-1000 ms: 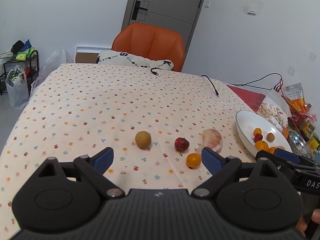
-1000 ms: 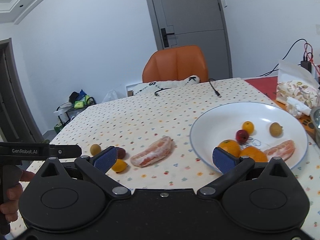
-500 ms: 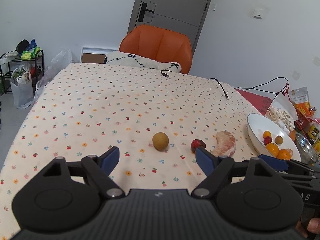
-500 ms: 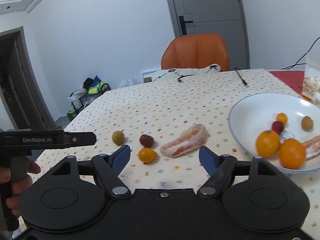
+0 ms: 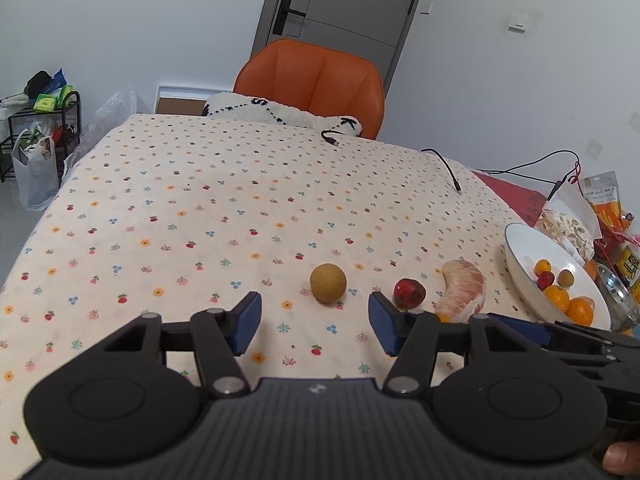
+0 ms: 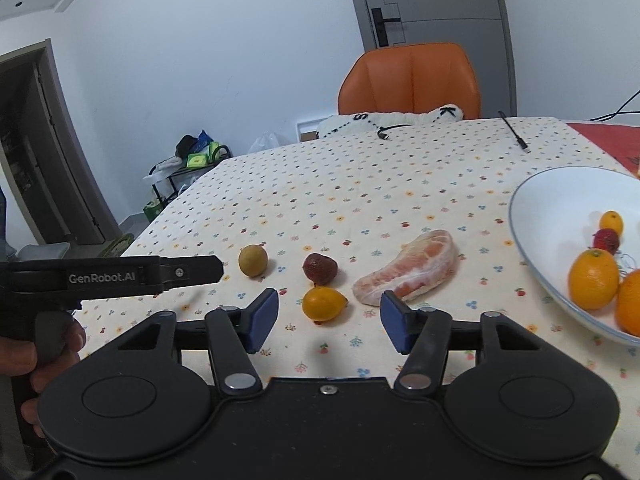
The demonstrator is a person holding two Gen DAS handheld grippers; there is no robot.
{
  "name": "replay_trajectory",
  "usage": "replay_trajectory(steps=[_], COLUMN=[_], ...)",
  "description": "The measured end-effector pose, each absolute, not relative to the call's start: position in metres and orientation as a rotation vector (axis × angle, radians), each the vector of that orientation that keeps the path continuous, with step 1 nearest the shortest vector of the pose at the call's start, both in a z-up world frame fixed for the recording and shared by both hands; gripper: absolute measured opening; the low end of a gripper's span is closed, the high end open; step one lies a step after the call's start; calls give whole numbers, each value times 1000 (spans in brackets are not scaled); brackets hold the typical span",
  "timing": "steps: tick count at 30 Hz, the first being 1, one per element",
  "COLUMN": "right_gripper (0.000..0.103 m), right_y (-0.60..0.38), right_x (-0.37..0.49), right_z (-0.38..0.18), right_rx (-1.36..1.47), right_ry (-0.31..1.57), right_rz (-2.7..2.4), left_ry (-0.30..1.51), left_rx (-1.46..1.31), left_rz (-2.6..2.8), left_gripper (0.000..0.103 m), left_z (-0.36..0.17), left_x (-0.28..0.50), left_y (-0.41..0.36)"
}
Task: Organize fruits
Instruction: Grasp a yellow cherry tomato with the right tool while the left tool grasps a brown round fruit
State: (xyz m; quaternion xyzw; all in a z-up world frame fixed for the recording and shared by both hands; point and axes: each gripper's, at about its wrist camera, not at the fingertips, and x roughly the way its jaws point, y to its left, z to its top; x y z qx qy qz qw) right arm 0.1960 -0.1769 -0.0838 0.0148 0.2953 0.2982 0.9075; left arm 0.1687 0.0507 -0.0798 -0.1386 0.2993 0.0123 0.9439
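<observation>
On the flowered tablecloth lie a tan round fruit (image 5: pixel 328 283) (image 6: pixel 253 260), a dark red fruit (image 5: pixel 409 293) (image 6: pixel 319 268), a small orange kumquat (image 6: pixel 324 303) and a peeled pomelo wedge (image 5: pixel 462 292) (image 6: pixel 412 267). A white bowl (image 5: pixel 520 256) (image 6: pixel 536 196) at the right holds several oranges and small fruits. My left gripper (image 5: pixel 314 326) is open and empty, just short of the tan fruit. My right gripper (image 6: pixel 328 320) is open, with the kumquat just ahead between its fingers. The left gripper's side (image 6: pixel 120 276) shows in the right wrist view.
An orange chair (image 5: pixel 312 84) with a white cushion stands at the table's far edge. Black cables (image 5: pixel 448 168) lie on the far right of the cloth. Snack bags (image 5: pixel 600 208) and a metal bowl (image 5: pixel 618 296) sit beside the white bowl. A rack with bags (image 5: pixel 36 140) stands at the left.
Both grippers have moved left and closer to the loose fruits. The kumquat now lies between the right gripper's fingers; the bowl has slid toward the right edge of both views.
</observation>
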Motion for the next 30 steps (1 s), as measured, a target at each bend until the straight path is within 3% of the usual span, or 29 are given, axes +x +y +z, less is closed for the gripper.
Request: replay_trajectory(steps=[10,15,21,30], right_gripper=[44,27,26,26], right_y=[-165,-161,-164,-175], right_x=[209,214,216,214], right_z=[-95,-98,-97,-85], right_rx=[33,27,43,47], right_ry=[654,664,665,632], right_rz=[622,629,633,615], left_ry=[618,622,625,626], left_rx=[-274,-270,-263,-256], left_rz=[10,6,0,10], left_gripper=[56,56,56,38], left_z=[-85,-88,-91,-97], left_x=[179,185,195,205], left_y=[50,49,45,40])
